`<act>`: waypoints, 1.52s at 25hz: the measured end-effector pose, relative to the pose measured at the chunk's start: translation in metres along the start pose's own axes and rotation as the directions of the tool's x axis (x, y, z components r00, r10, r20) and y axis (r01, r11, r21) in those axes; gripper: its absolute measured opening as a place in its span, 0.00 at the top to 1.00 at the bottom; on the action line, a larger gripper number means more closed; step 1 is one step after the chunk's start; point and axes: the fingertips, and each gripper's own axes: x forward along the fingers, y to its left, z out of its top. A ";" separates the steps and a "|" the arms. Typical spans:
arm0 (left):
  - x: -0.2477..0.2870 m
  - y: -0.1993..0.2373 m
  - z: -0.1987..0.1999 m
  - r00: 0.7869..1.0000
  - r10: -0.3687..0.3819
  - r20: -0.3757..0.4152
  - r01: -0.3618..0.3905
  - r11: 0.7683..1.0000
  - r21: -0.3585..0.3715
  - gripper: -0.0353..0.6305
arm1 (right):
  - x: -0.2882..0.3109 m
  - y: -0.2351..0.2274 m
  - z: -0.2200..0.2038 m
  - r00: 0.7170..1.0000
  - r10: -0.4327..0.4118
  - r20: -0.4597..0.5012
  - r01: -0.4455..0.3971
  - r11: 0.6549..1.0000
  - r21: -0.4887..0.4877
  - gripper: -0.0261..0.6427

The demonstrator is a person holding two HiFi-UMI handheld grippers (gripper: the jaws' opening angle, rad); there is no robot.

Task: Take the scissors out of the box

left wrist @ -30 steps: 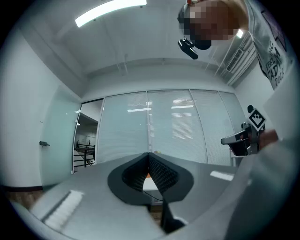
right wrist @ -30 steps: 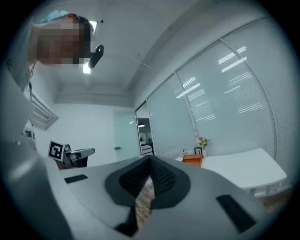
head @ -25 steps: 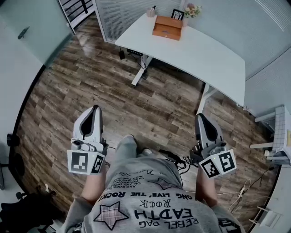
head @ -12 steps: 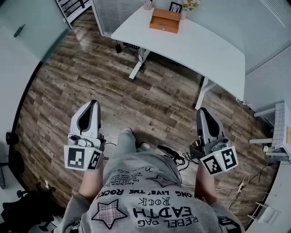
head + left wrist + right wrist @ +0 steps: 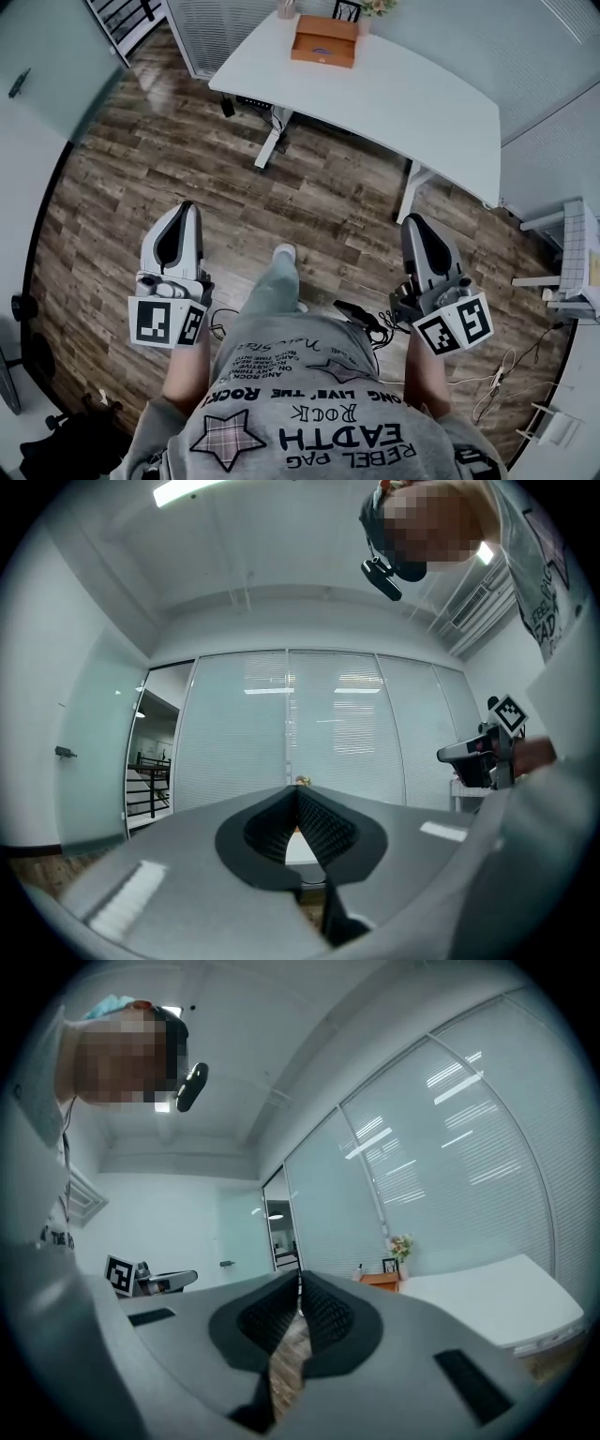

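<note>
Ahead, logged box (image 5: 323, 42) on counter (image 5: 412, 94), well apart from left gripper (image 5: 187, 210) and right gripper (image 5: 415, 221); judged neither nearer. Noted both closed, empty. Could not resolve scissors.

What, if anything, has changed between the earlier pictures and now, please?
The person has stepped toward the white table, one foot swinging forward; the orange box looks slightly nearer. Nothing was grasped: left gripper and right gripper stay shut and empty.
</note>
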 end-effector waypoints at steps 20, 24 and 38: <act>0.208 0.077 -0.033 0.989 -0.148 -0.027 0.147 0.988 -0.050 0.93 | 0.159 -0.089 0.015 0.995 -0.097 -0.005 0.097 0.994 -0.041 0.94; 0.239 0.088 -0.036 0.984 -0.173 -0.036 0.171 0.984 -0.041 0.93 | 0.178 -0.107 0.021 0.990 -0.140 0.028 0.141 0.989 -0.031 0.94; 0.301 0.102 -0.059 0.985 -0.162 -0.061 0.159 0.985 -0.062 0.93 | 0.237 -0.157 0.026 0.993 -0.115 0.042 0.116 0.993 -0.031 0.94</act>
